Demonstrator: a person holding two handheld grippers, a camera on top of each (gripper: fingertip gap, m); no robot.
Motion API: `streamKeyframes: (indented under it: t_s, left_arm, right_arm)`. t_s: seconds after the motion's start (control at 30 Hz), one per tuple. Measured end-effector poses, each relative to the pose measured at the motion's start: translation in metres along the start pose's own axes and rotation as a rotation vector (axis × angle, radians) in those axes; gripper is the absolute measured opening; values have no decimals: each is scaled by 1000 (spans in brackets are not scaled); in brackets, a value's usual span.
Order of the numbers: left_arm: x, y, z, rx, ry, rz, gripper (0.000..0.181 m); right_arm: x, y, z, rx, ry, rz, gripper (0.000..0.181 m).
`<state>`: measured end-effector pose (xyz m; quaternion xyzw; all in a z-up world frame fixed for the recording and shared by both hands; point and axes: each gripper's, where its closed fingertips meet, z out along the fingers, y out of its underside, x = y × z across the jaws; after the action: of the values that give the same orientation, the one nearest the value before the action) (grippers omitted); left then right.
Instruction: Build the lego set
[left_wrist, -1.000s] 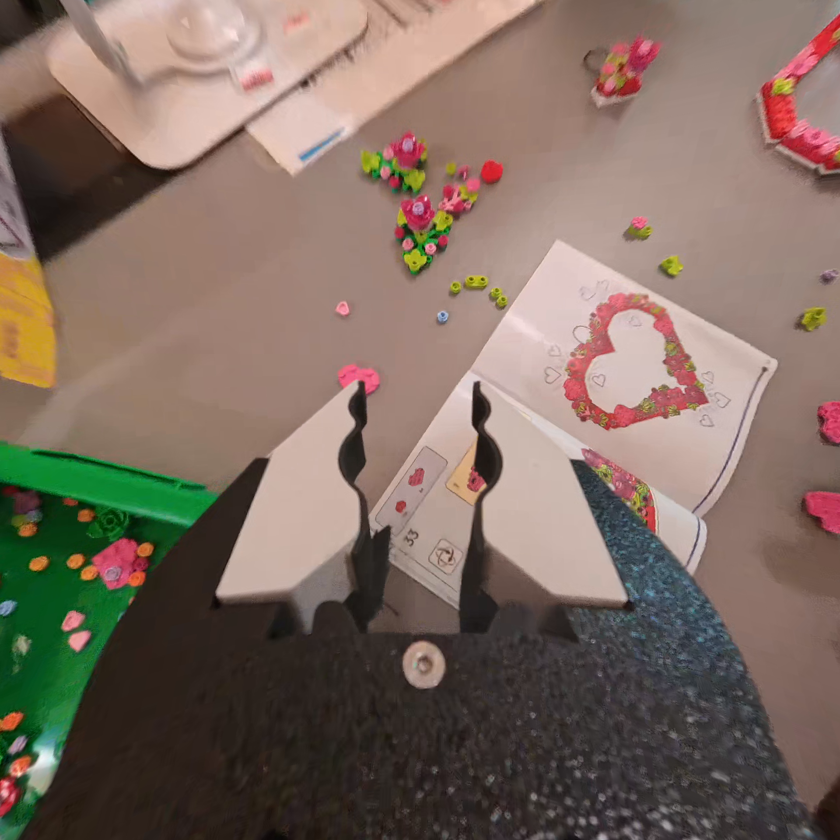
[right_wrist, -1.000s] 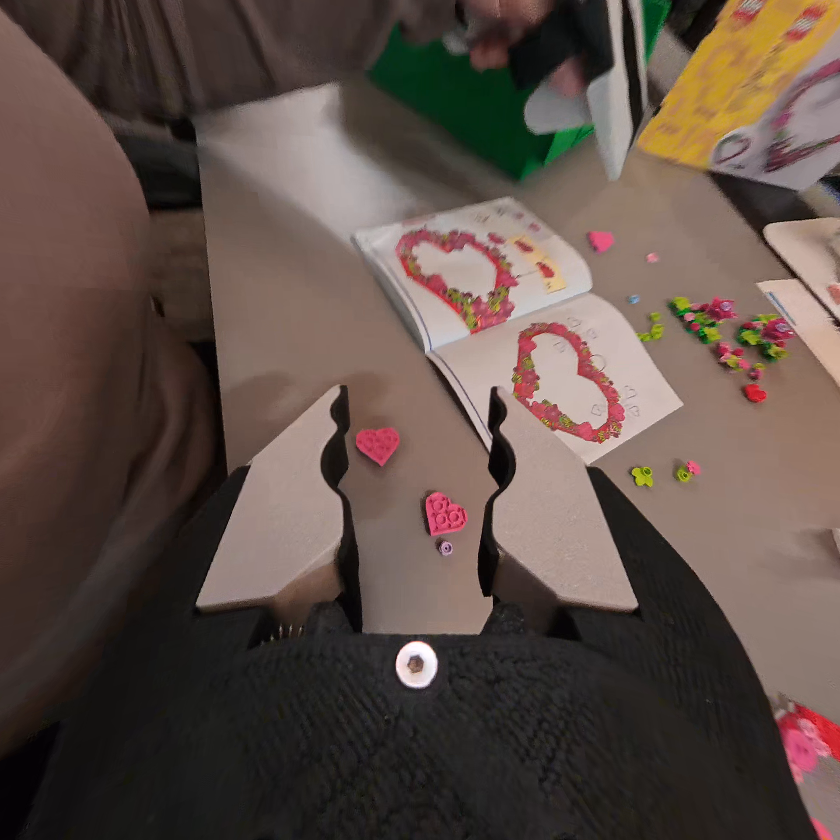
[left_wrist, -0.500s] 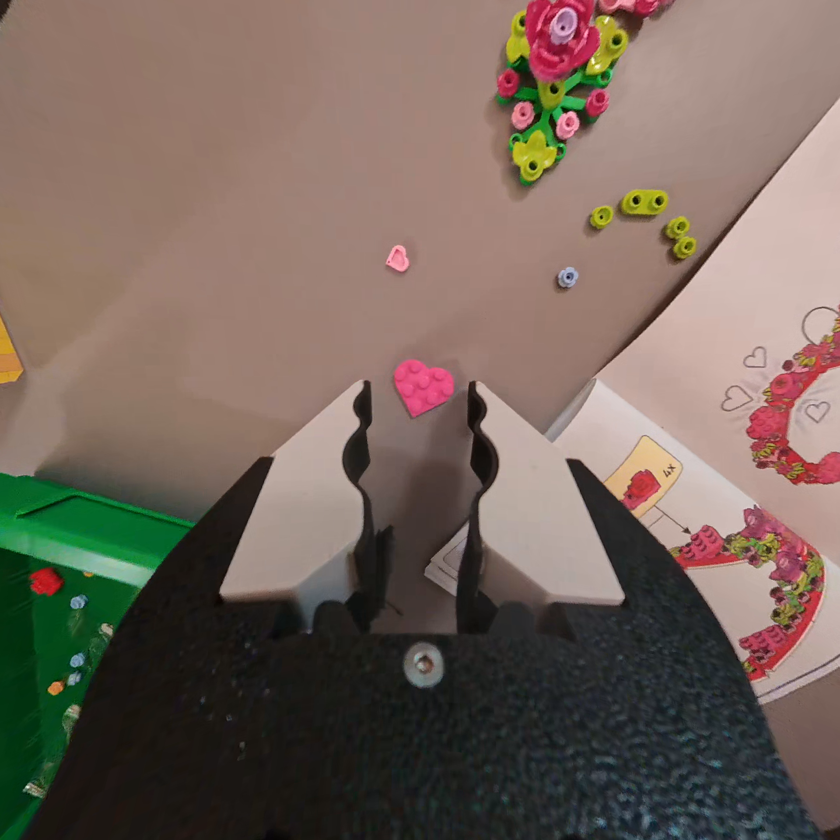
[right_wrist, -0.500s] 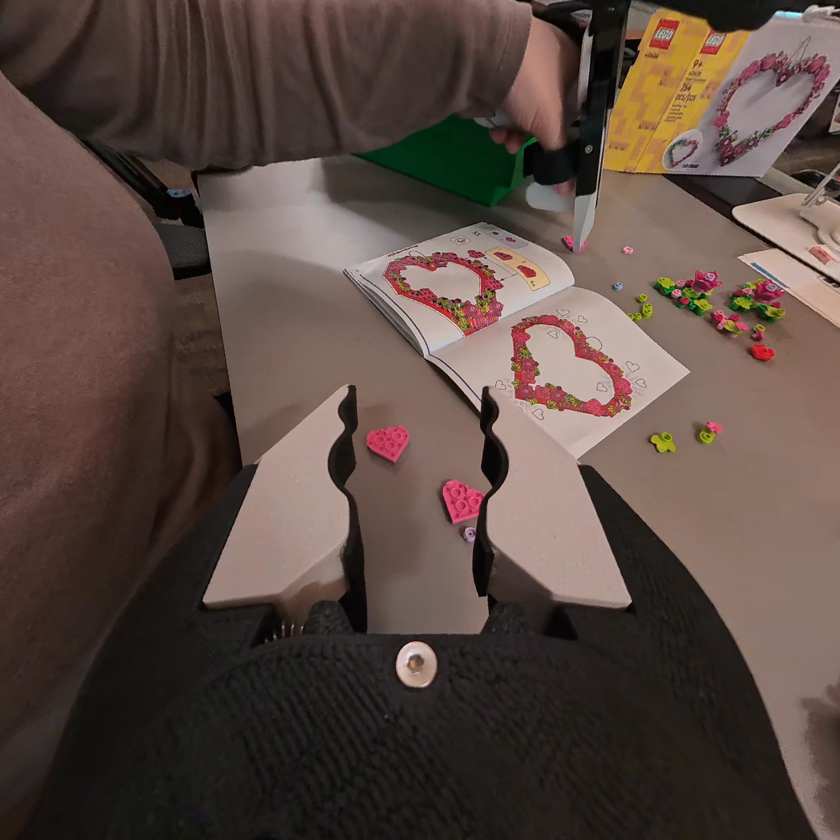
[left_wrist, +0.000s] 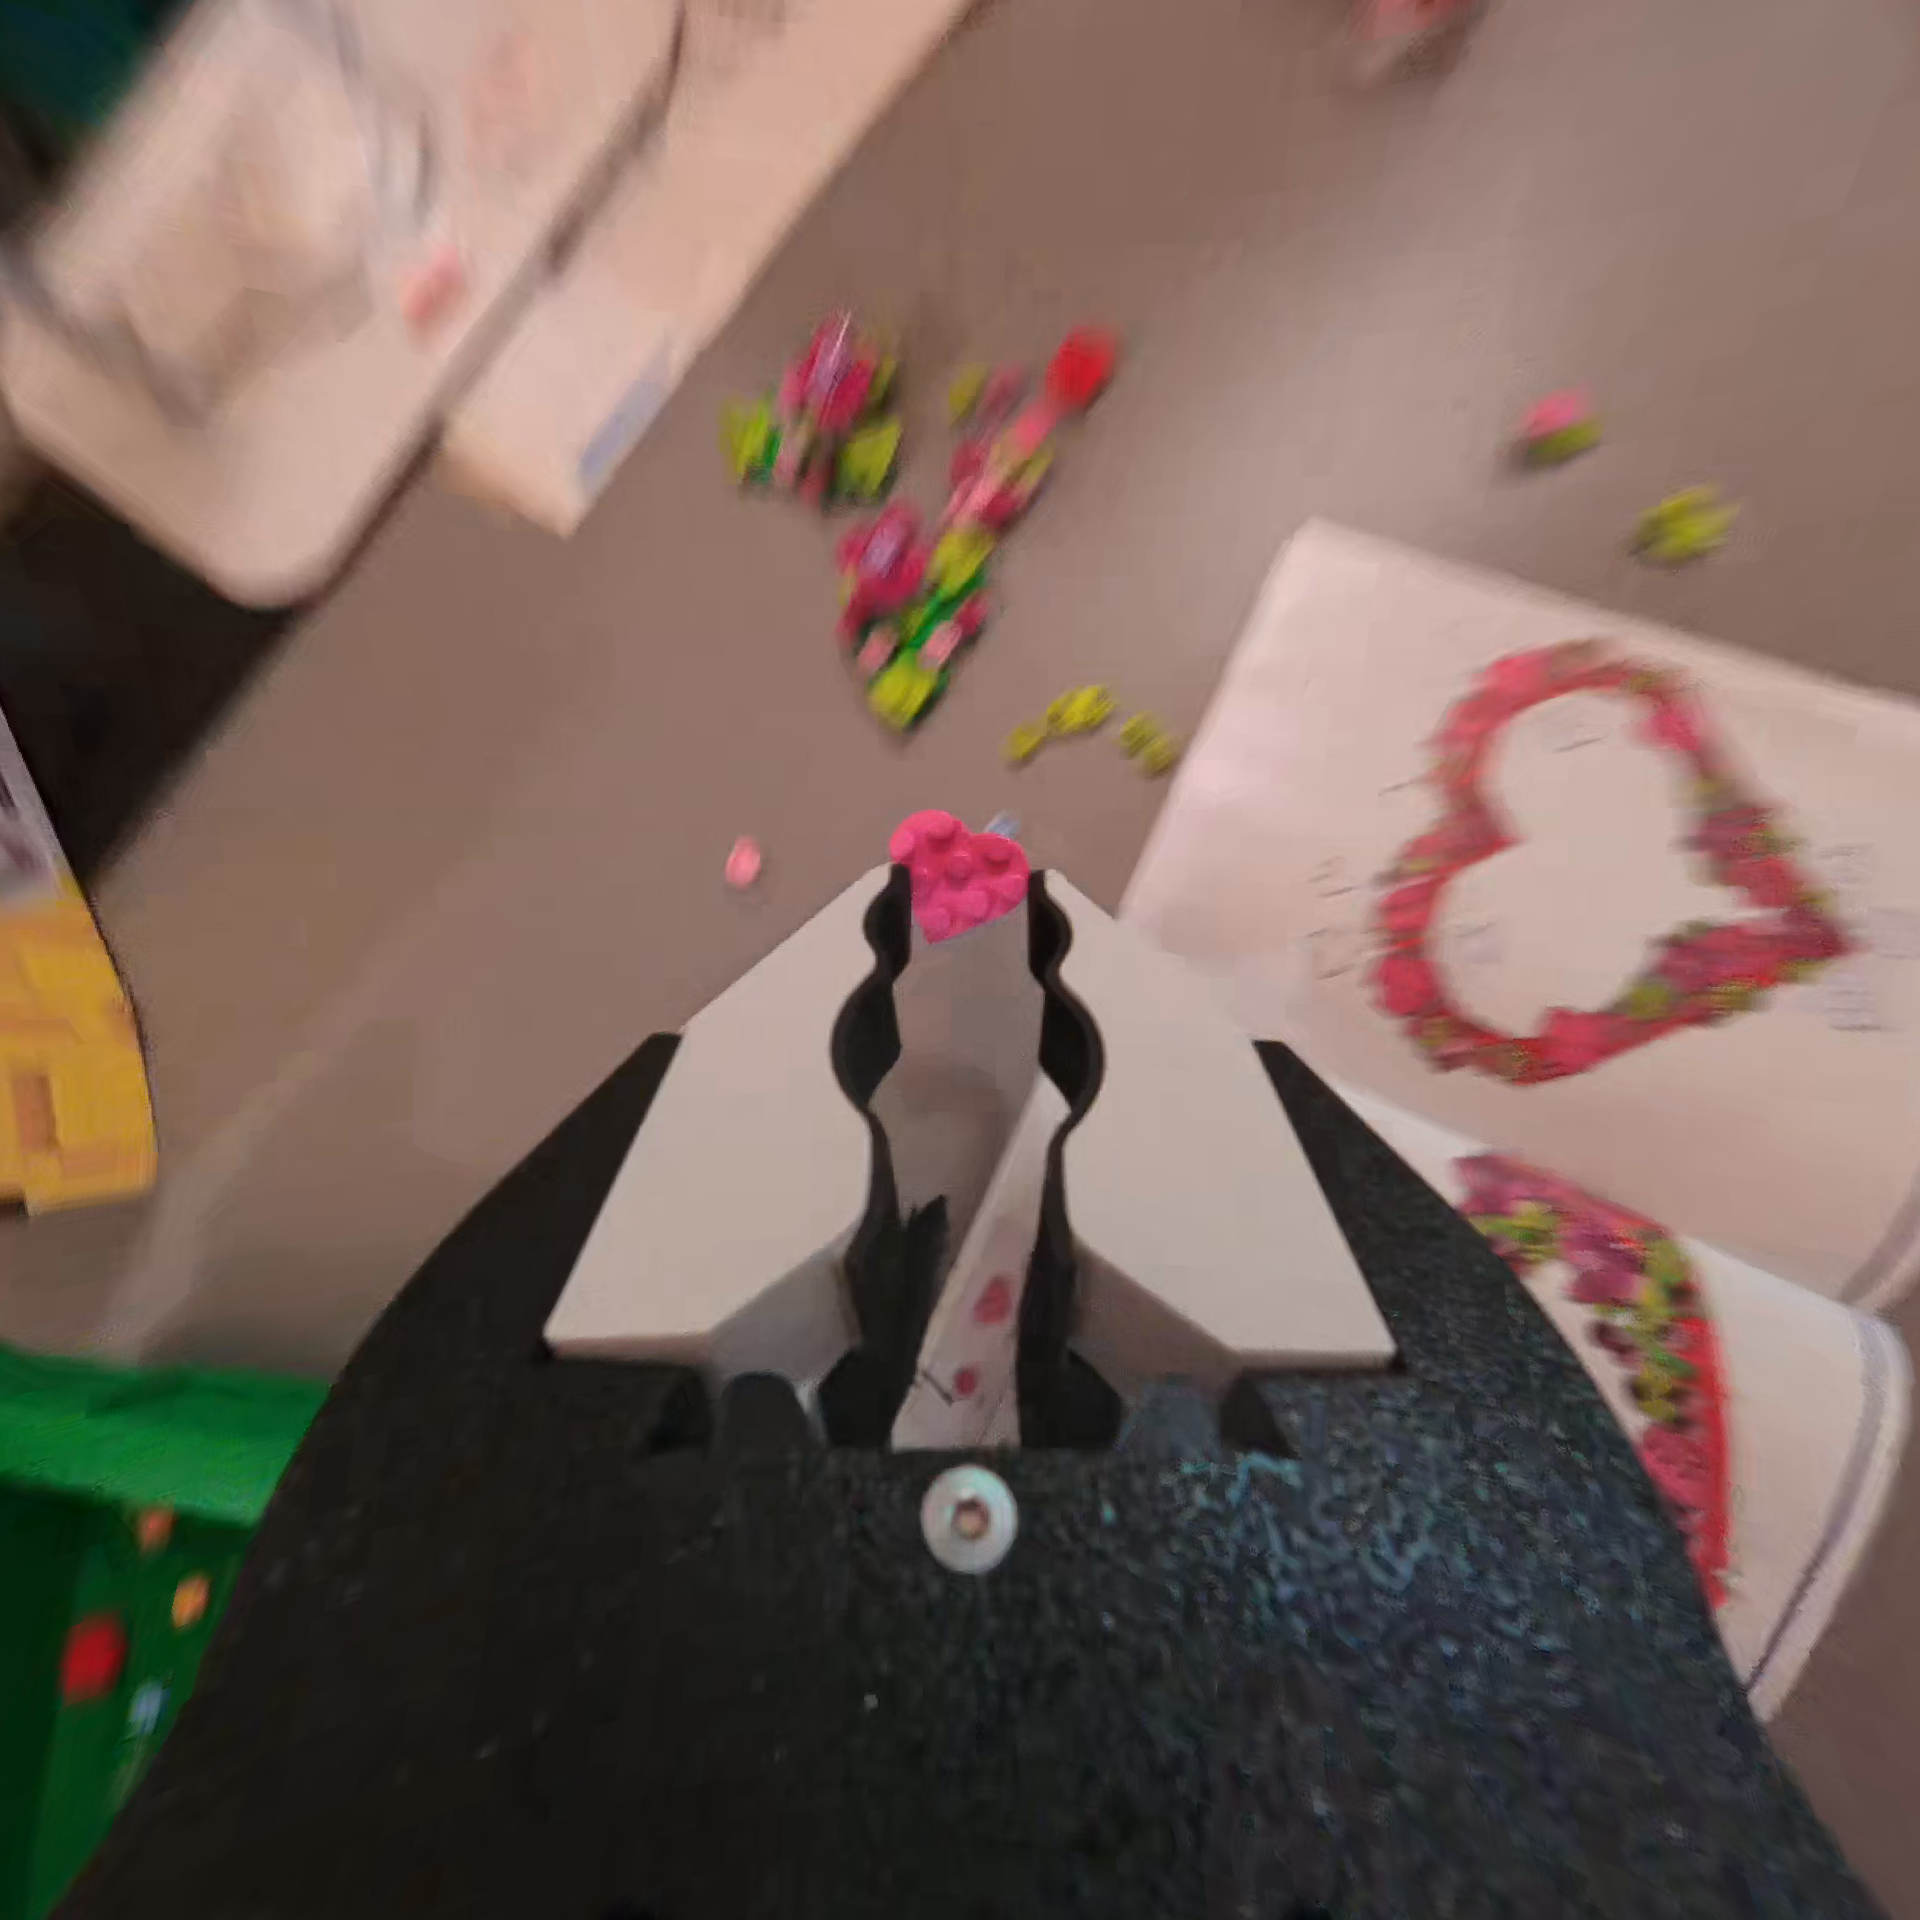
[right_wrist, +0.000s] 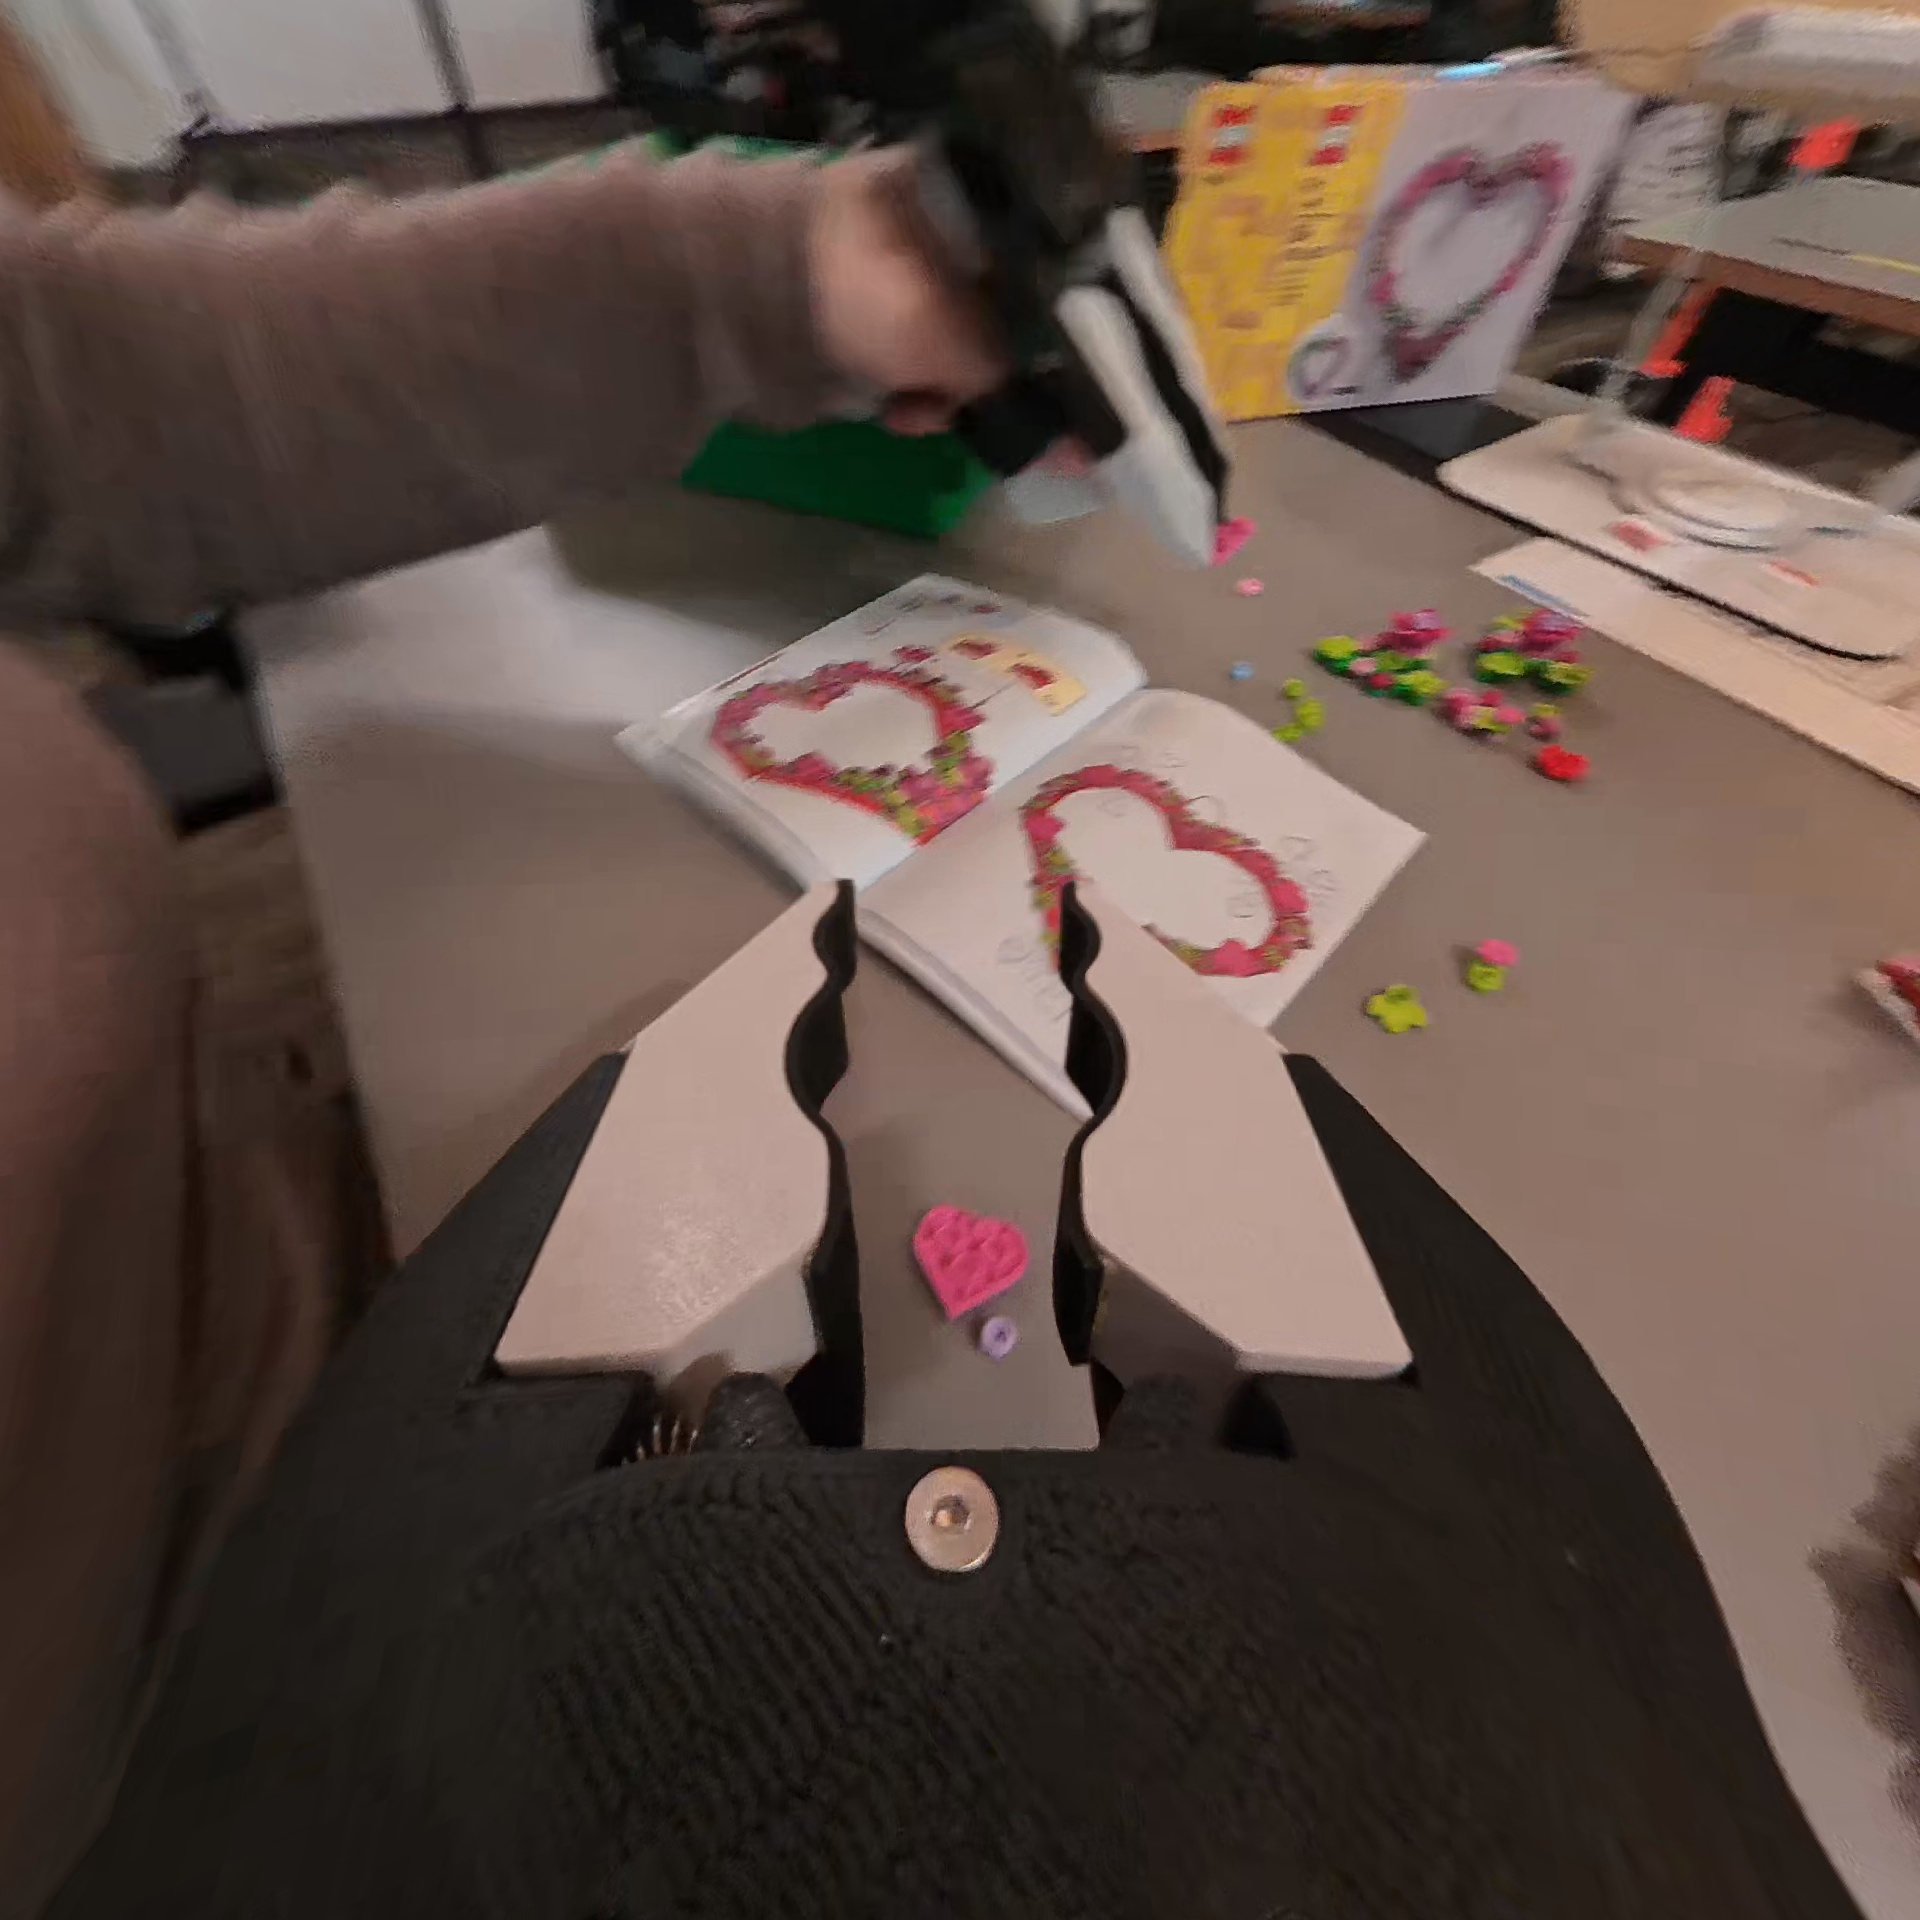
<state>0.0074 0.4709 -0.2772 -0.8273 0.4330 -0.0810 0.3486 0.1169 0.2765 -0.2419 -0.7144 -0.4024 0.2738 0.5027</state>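
Observation:
My left gripper (left_wrist: 964, 883) is shut on a pink heart plate (left_wrist: 958, 868), pinched at the fingertips and held above the grey table (left_wrist: 520, 779). The right wrist view shows this gripper farther off (right_wrist: 1195, 499), in a person's hand, with the heart (right_wrist: 1234, 535) at its tip. My right gripper (right_wrist: 956, 899) is open and empty, low over the table near the front edge. A second pink heart plate (right_wrist: 969, 1259) and a small lilac stud (right_wrist: 995, 1337) lie on the table between its fingers.
An open instruction booklet (right_wrist: 1039, 790) lies mid-table, also in the left wrist view (left_wrist: 1558, 831). Flower clusters (left_wrist: 904, 540) and loose green pieces (right_wrist: 1397, 1008) lie beyond it. A green bin (left_wrist: 104, 1507), a yellow box (right_wrist: 1351, 229) and a white stand base (right_wrist: 1662, 520) border the area.
My left gripper closed on the pink heart plate that lay ahead of its tips and lifted it off the table. My right gripper moved forward, so the heart now lies deeper between its fingers.

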Motion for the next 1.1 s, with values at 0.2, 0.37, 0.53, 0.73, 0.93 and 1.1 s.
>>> streamKeyframes:
  t_s: [0.2,0.37,0.53,0.73,0.93,1.1]
  left_arm:
    - [98,-58,-69,536,-120,472,20]
    - [130,-56,-87,661,-299,656,20]
    - [144,-49,-91,677,-359,752,20]
    - [125,-29,-124,738,-298,601,24]
    - [32,10,-168,823,-459,208,14]
    - [-2,22,-187,803,-553,140,14]
  right_arm:
    - [38,-55,16,202,70,266,22]
    - [42,-67,35,199,48,304,29]
    - [29,-63,46,147,-6,271,3]
    - [-8,-28,40,-56,-101,-123,3]
    - [-39,43,49,-515,-49,-889,3]
    - [-44,63,58,-641,-22,-1134,4]
